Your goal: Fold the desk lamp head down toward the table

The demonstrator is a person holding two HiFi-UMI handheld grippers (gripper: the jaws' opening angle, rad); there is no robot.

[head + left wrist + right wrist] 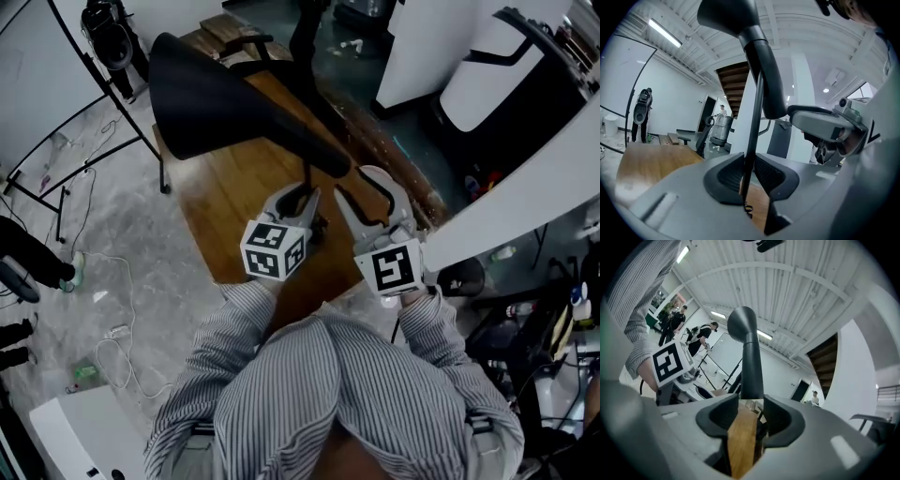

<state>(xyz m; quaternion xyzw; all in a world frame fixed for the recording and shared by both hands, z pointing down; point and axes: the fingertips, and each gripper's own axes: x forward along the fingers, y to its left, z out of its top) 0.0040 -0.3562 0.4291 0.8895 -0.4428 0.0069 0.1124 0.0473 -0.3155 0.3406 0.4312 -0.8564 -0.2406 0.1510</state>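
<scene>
A black desk lamp stands on the wooden table (225, 192). Its cone head (202, 98) is raised at the upper left, and the thick neck (309, 145) slopes down to a thin upright rod (307, 183). My left gripper (305, 202) points level at that rod. The rod (753, 140) runs between the left gripper's (749, 173) pads, close to both, and I see no squeeze. My right gripper (370, 187) is just right of the neck's lower end. The right gripper (751, 416) is open, with bare wood in the gap and the neck (751, 366) rising just beyond the tips.
A black chair (248, 47) sits at the table's far end. A stand with black gear (108, 37) and cables (112, 328) are on the floor to the left. White panels (525, 197) close in on the right. People (675, 319) stand far off.
</scene>
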